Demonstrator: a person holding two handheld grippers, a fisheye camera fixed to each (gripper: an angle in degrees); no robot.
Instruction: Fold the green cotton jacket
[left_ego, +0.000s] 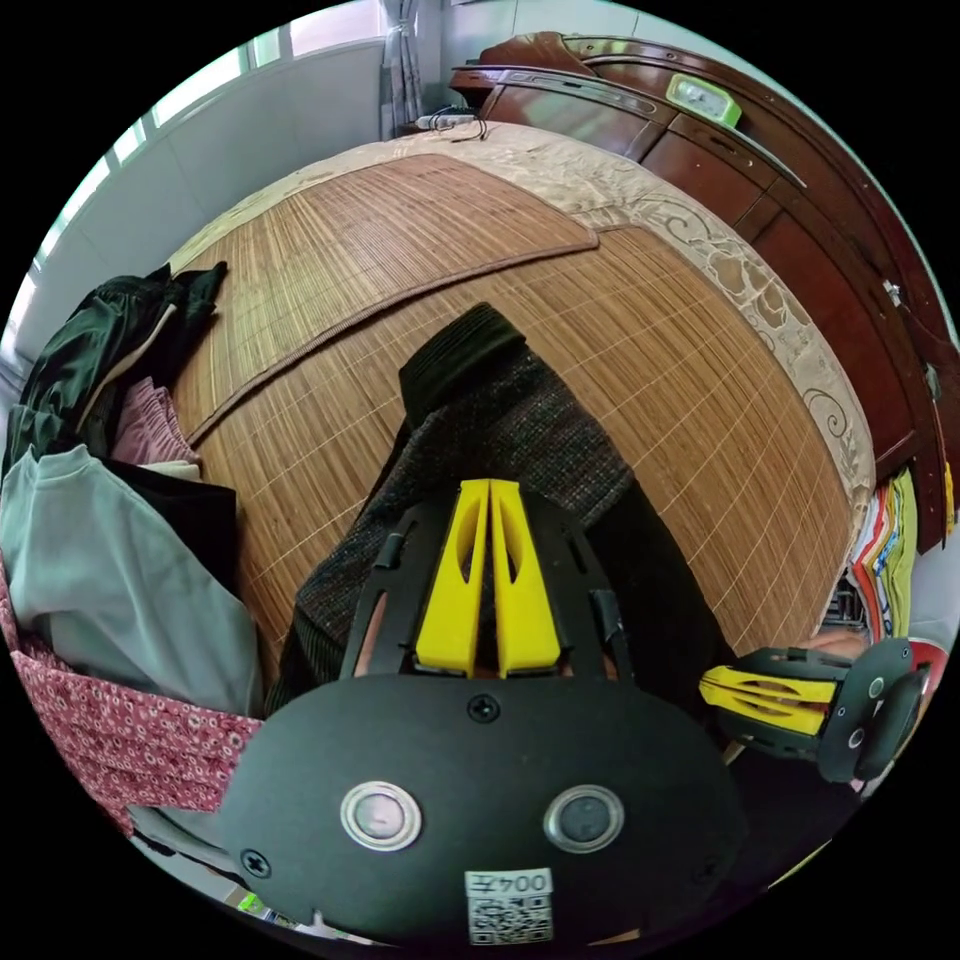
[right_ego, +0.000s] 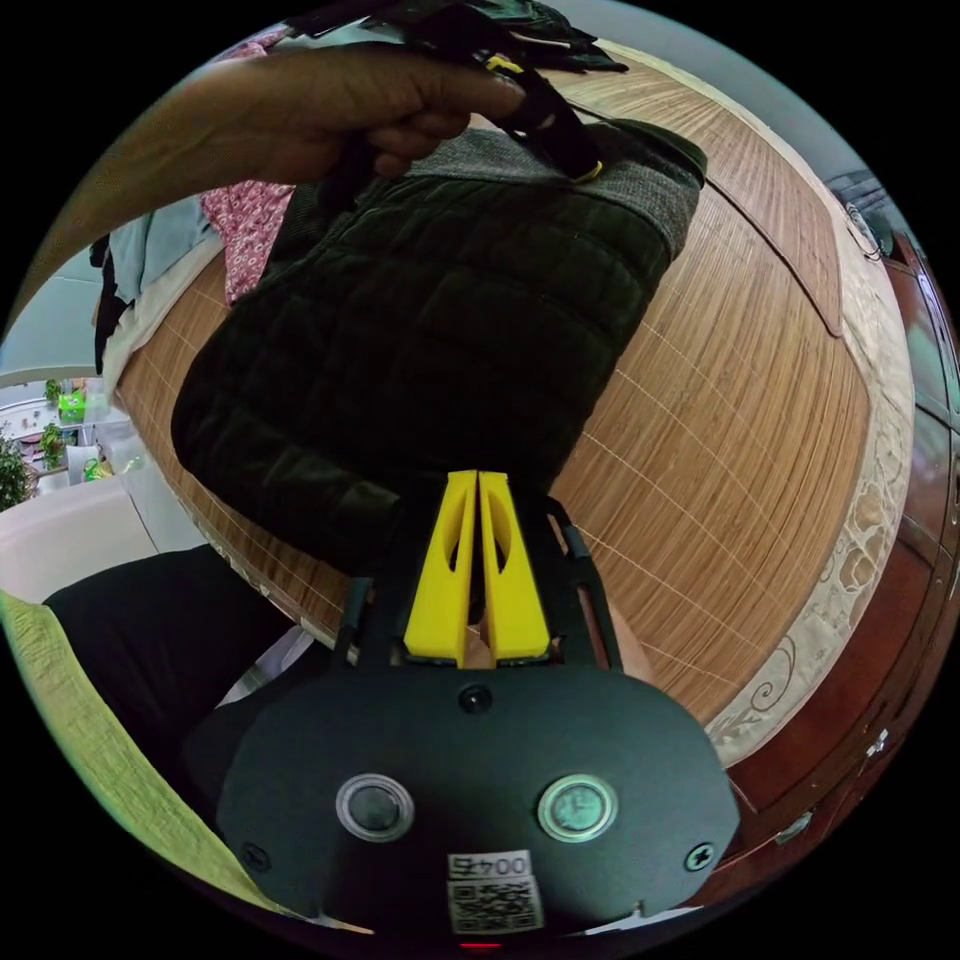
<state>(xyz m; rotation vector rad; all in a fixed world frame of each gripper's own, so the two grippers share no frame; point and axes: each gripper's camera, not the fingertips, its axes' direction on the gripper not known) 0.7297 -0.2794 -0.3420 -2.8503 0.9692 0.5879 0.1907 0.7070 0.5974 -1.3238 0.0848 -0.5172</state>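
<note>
Right gripper view, jacket (right_ego: 420, 330) near mat edge (right_ego: 300, 600), bare mat (right_ego: 720, 430) beside

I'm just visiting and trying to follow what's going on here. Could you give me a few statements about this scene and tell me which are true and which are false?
1. The jacket lies on a woven bamboo mat. True.
2. The right gripper has its yellow jaws spread wide apart. False: the jaws stand together, at the jacket's near edge.
3. A pile of other clothes sits beside the mat. True.
4. The jacket is bright red. False: it is dark green and quilted, with a grey woven lining showing.
5. The left gripper has its jaws together over the jacket. True.
</note>
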